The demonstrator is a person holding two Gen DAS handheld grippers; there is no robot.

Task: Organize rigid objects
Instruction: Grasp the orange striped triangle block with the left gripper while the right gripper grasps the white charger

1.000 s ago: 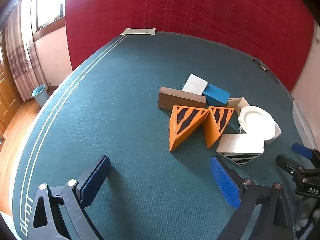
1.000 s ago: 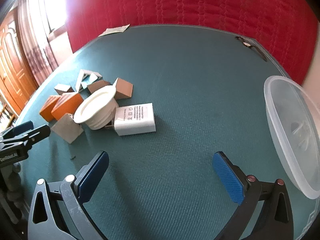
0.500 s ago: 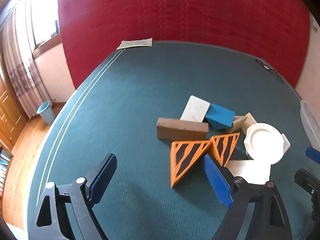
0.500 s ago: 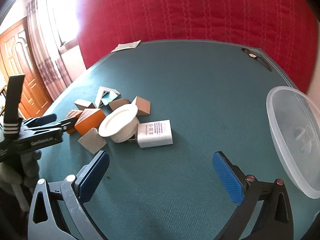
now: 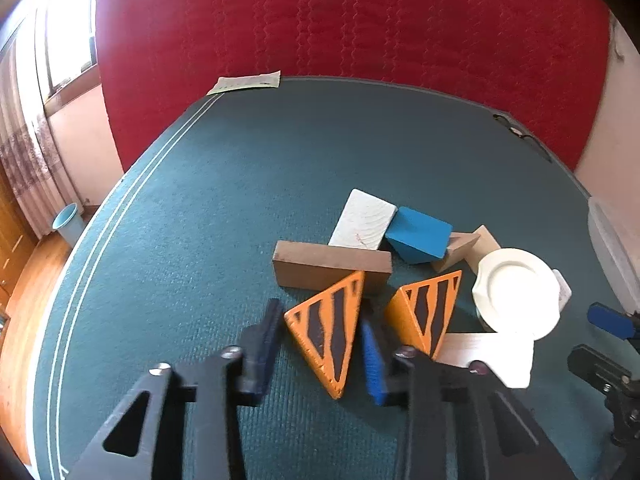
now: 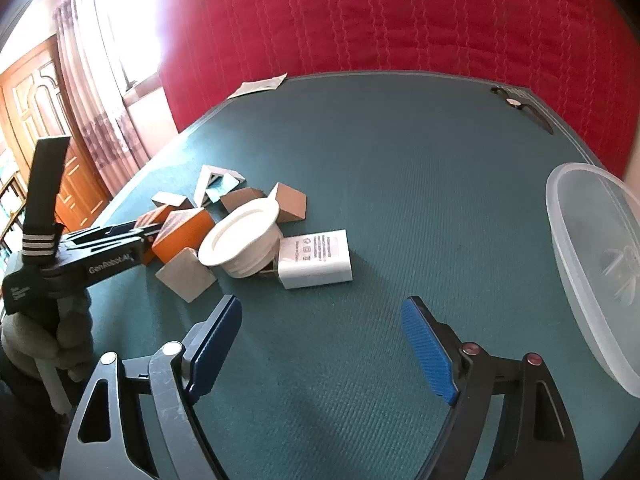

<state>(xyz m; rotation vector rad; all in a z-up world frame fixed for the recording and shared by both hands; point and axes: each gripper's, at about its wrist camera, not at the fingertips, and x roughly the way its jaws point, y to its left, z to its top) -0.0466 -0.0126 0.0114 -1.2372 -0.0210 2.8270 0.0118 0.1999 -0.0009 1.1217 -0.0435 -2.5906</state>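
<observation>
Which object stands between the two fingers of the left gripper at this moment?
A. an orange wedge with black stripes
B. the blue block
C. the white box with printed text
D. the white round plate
A: in the left wrist view the left gripper has its jaws closed around the nearer orange striped wedge, while the blue block and white plate lie farther off.

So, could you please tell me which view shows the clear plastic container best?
The right wrist view: the clear plastic container fills its right edge, with rim and inner wall plain to see. The left wrist view catches only a pale, blurred sliver of it at the right border.
</observation>
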